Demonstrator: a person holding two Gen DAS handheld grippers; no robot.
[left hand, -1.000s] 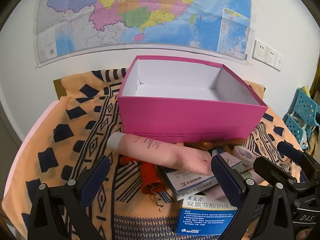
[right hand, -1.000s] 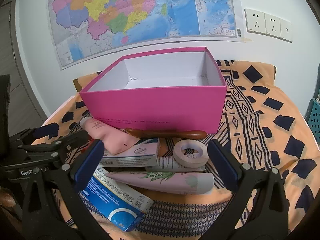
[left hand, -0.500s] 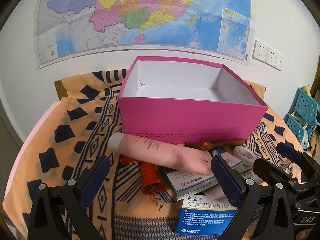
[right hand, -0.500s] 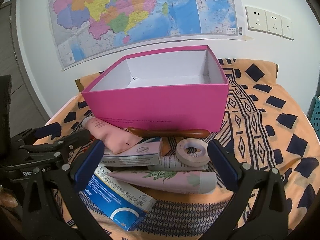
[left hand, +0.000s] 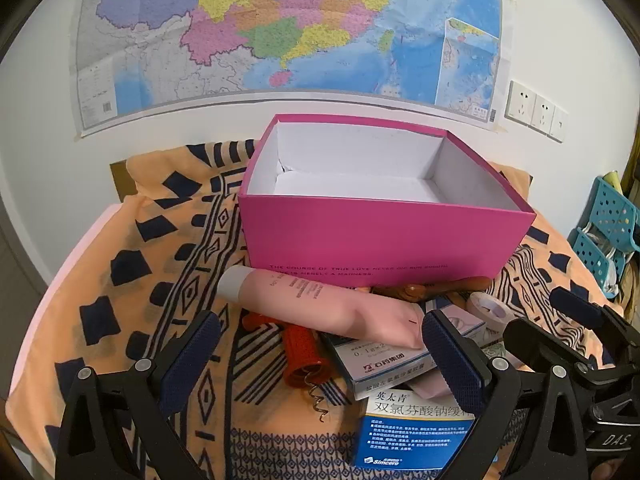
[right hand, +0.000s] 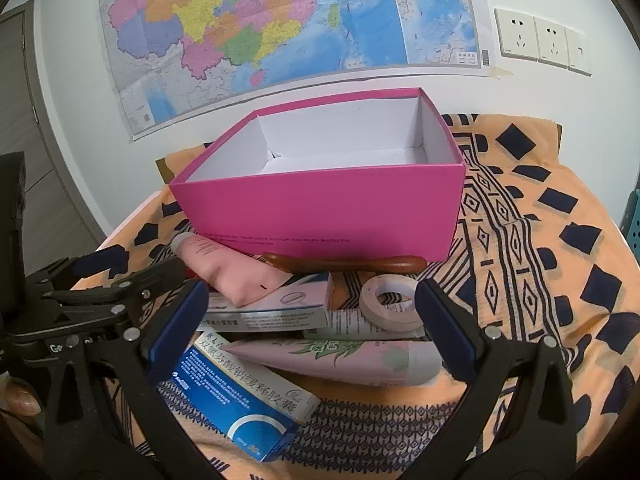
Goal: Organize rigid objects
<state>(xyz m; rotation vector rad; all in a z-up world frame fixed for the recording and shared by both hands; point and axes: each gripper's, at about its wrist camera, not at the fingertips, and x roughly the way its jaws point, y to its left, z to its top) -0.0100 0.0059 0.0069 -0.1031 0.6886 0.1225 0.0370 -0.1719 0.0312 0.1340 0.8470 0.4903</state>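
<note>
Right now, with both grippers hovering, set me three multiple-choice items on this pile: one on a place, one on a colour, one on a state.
1. Where does the white roll of tape lie?
A. inside the box
B. on the pile in front of the box
C. on the floor

2. What colour is the outside of the open cardboard box?
A. magenta pink
B. green
C. black

3. What state is the right gripper in?
A. shut on the tape
B. shut on a tube
C. open, holding nothing

Key: 1 B, the tape rests among the cartons and tubes, below the box's front wall. 2 A, its outer walls are bright pink, the inside white. 3 C, its pads stand wide apart with nothing between them; the left gripper is open too.
</note>
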